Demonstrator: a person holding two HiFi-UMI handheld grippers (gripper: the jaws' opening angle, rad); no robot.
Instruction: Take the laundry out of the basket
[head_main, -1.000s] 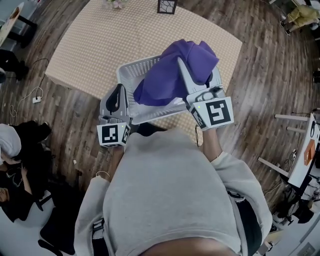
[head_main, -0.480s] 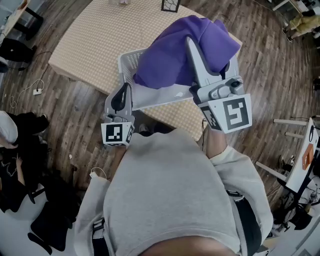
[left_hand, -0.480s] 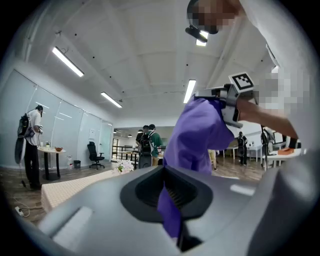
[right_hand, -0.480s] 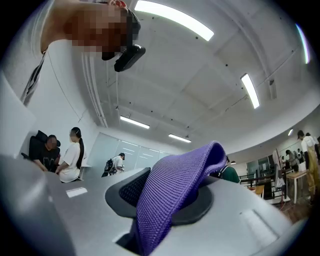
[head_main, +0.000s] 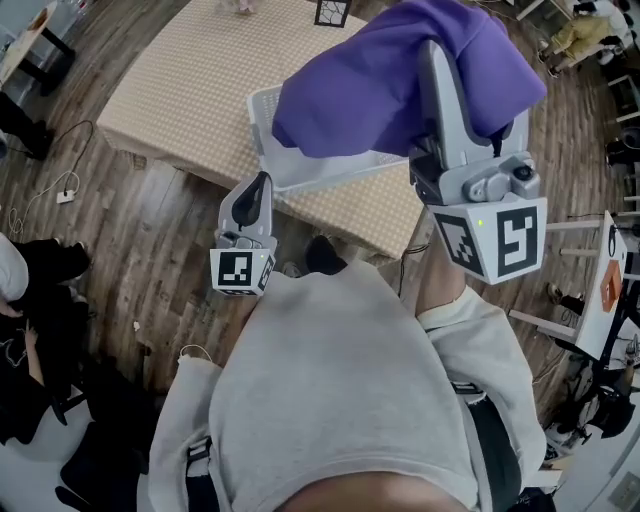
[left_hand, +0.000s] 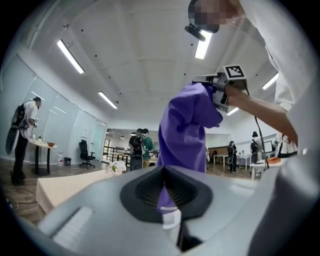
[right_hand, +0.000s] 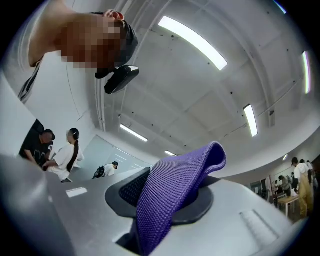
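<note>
A purple garment (head_main: 390, 85) hangs in the air above a white laundry basket (head_main: 330, 172) that stands on a beige checked table (head_main: 180, 90). My right gripper (head_main: 445, 70) is raised high and shut on the garment; a fold of purple knit (right_hand: 175, 185) drapes over its jaws. My left gripper (head_main: 255, 190) stays low by the basket's near left corner. In the left gripper view, a strip of the garment (left_hand: 187, 125) with a white label runs down between the left gripper's (left_hand: 167, 200) closed jaws. Most of the basket is hidden by the cloth.
A small dark frame (head_main: 333, 10) stands at the table's far edge. People in dark clothes sit on the wooden floor at the left (head_main: 30, 300), near a cable (head_main: 55, 195). White furniture (head_main: 605, 300) stands at the right.
My right gripper has lifted the purple garment higher and towards me, well above the basket. The left gripper has barely moved.
</note>
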